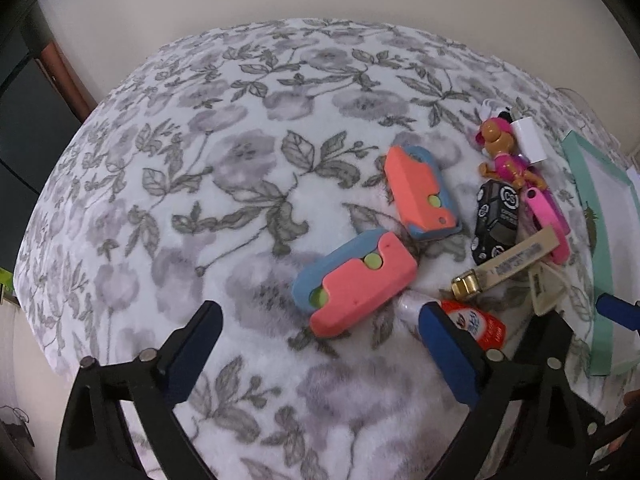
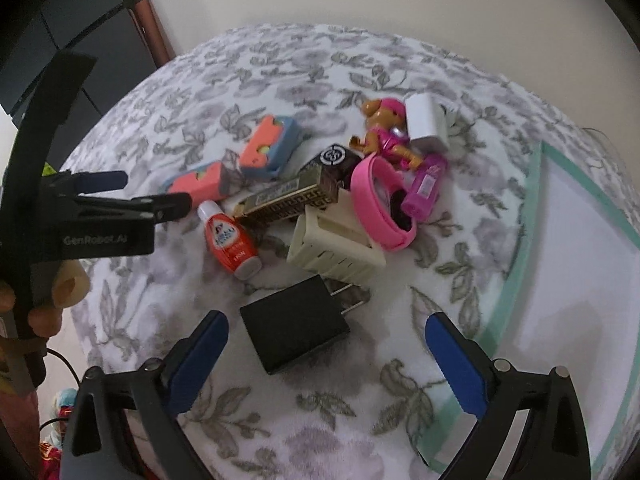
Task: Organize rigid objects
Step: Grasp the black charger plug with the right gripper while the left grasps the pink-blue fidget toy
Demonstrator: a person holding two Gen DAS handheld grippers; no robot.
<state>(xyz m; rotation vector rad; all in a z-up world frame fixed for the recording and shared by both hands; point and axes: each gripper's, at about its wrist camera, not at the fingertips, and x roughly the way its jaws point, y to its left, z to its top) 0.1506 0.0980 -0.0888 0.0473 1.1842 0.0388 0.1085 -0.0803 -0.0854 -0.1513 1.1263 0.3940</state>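
Left wrist: left gripper (image 1: 320, 322) wide, empty, above nearer coral-blue block (image 1: 356, 280); center it before closing. Right wrist: right gripper (image 2: 326, 332) wide, empty, black charger (image 2: 294, 326) between jaws; drop straight, avoid prongs.

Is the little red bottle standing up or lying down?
Lying down. The red bottle rests on its side on the flowery blanket, white cap pointing away.
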